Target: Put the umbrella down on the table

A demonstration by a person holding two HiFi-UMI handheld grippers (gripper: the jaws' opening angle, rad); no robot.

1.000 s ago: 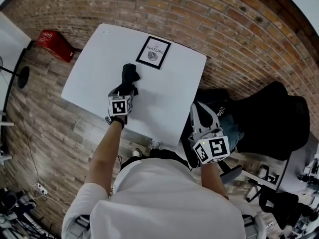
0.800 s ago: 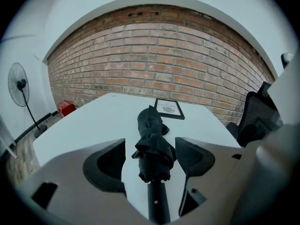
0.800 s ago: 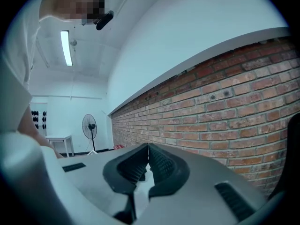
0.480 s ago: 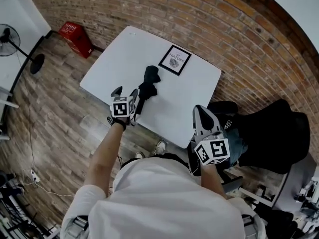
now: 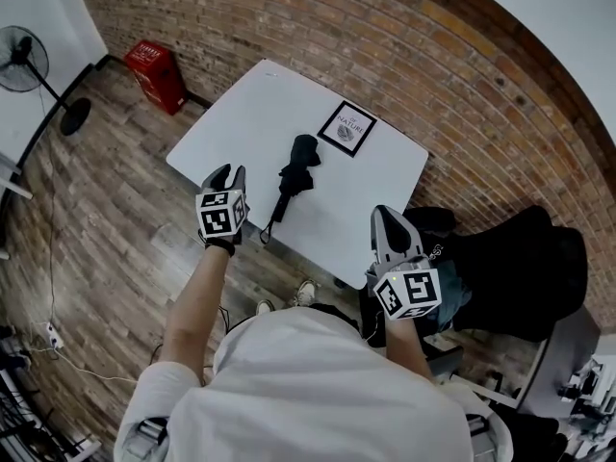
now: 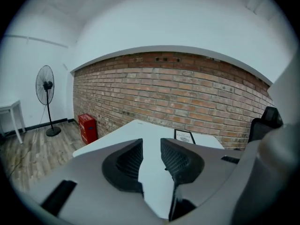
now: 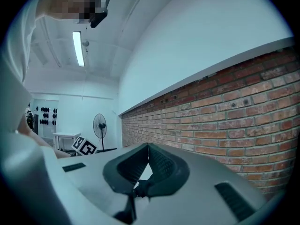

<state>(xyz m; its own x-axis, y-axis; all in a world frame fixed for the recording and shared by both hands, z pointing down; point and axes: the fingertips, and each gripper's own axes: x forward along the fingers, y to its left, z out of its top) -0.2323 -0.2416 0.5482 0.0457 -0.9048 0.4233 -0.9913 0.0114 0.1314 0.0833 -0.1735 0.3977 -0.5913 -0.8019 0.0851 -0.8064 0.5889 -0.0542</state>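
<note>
The black folded umbrella lies on the white table, its strap end toward the near edge. My left gripper hangs over the table's near-left edge, left of the umbrella and apart from it. In the left gripper view its jaws are closing, with a narrow gap and only the bare table showing between them. My right gripper is off the table's right corner. Its jaws meet at the tips, with nothing in them.
A framed print lies on the table beyond the umbrella. A red crate stands by the brick wall, and a floor fan is at the far left. A black office chair sits to the right of the table.
My left gripper has let go of the umbrella and drawn back and up toward the near edge, its jaws narrowing. The umbrella stays lying on the table. My right gripper shifted slightly.
</note>
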